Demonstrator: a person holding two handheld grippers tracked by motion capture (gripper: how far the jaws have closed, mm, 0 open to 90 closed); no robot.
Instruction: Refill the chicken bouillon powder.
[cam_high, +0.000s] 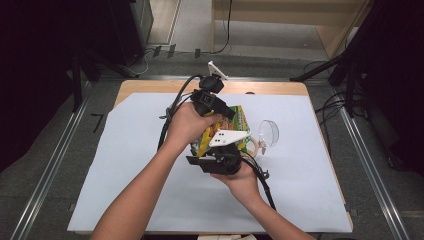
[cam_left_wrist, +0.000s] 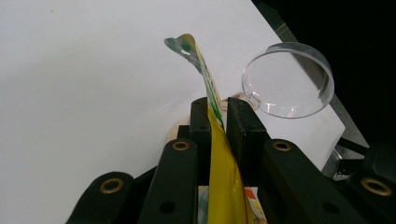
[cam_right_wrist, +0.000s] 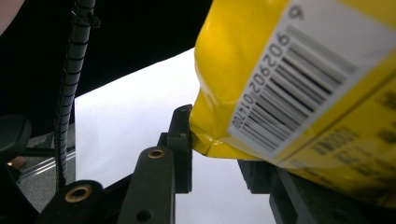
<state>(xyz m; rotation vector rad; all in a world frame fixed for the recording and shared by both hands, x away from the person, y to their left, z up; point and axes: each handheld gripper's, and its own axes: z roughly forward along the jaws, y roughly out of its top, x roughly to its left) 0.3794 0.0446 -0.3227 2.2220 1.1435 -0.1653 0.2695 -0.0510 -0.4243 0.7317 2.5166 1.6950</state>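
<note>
At the centre of the high view, both grippers are holding a crinkly yellow-and-green plastic snack bag (cam_high: 239, 124) above the white paper-covered table (cam_high: 125, 165). The left gripper (cam_left_wrist: 218, 122) is pinching its flat top seal; the right gripper (cam_right_wrist: 215, 154) is clamping a lower corner. The bag is looking unopened, so tearing and emptying are remaining; a clear plastic cup (cam_left_wrist: 289, 80) is lying at right.

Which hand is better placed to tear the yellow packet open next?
Left: its fingers already pinch the packet at its thin sealed edge, while the right gripper holds the bulky corner.
</note>
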